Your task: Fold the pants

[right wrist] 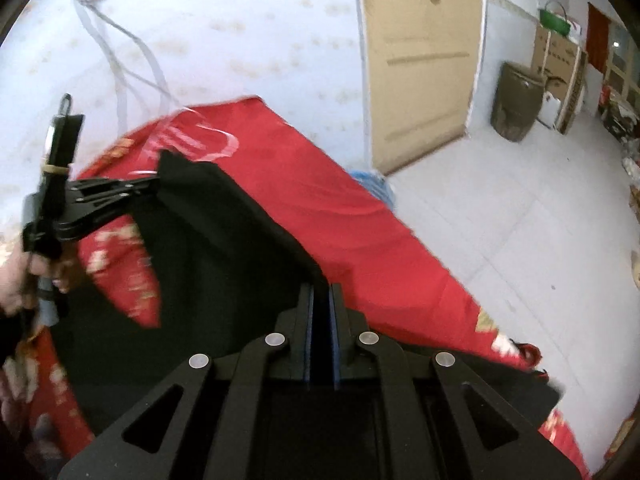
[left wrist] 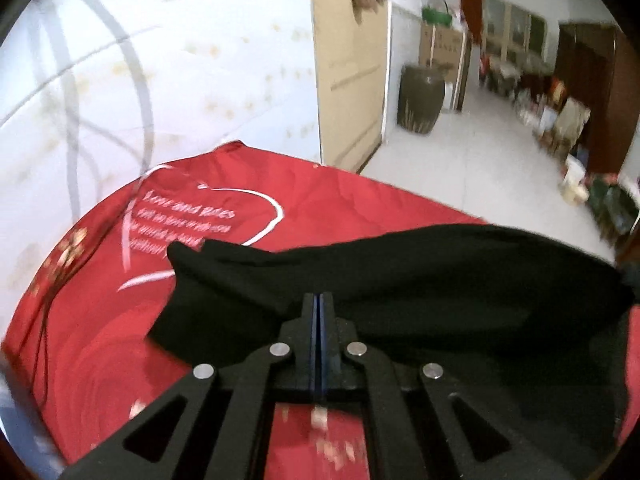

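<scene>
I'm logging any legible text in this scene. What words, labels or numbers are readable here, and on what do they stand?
"Love and Roses": white script heading inside the heart outline on the red bedspread, left wrist view.
The smaller white lines under that heading: too blurred to read.
White print on the same bedspread, right wrist view: blurred, unreadable.
Markings on the cardboard box in the hallway: too small to read.
Black pants: no text visible.

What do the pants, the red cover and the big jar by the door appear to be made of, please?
Pants: soft matte black fabric, draping in folds. Red cover: smooth printed cloth with a slight sheen, wrinkled. Jar: probably glazed ceramic, dull olive-brown; too blurred to be sure.
</scene>
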A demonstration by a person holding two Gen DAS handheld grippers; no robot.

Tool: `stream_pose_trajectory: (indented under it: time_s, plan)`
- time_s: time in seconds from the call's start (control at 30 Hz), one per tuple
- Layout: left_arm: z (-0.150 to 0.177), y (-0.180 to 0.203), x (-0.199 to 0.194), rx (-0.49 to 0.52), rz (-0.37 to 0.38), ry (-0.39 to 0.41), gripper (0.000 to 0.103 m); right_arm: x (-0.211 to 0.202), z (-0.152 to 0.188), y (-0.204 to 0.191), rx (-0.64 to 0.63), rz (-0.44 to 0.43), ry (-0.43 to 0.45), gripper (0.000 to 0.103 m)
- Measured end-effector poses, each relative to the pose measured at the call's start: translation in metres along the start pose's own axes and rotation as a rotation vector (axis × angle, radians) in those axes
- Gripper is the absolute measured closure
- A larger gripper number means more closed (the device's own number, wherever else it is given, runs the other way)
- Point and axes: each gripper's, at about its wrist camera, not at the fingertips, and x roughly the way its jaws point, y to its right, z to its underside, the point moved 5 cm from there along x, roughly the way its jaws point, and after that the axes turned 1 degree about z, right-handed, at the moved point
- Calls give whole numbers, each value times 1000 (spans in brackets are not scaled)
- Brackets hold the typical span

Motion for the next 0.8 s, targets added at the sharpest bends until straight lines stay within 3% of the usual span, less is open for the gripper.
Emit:
stream_pose_trajectory:
  time_s: [0.1,0.2,0.37,0.4,0.53,0.63,0.7,0.8]
  plan:
    - [28,-10,-41,-57,21,22,101,-38,21,-34,-18,-39,15,97]
    - [70,-18,-68,-132,48,-5,101,-63,57,-64,0,-73,-30,97]
    - [153,-24,-72,-171,58,-142,101,-58,137,-89,153,-88,-242,97]
    - [165,-24,-72,-160,50,-164,101,-50,153,-92,199,-92,-304,96]
    - [189,-32,-88,-199,53,-195,101,-39,185,-96,321,-88,-407,92]
    - [187,-44,-102,-254,59,-169,98,-49,184,-98,381,-84,-359,75]
    - [179,-50,-102,-262,45,-155,85,-60,182,-100,423,-108,-305,61]
    - [167,-45,-96,-263,49,-136,67,-68,181,-103,457,-111,-263,60]
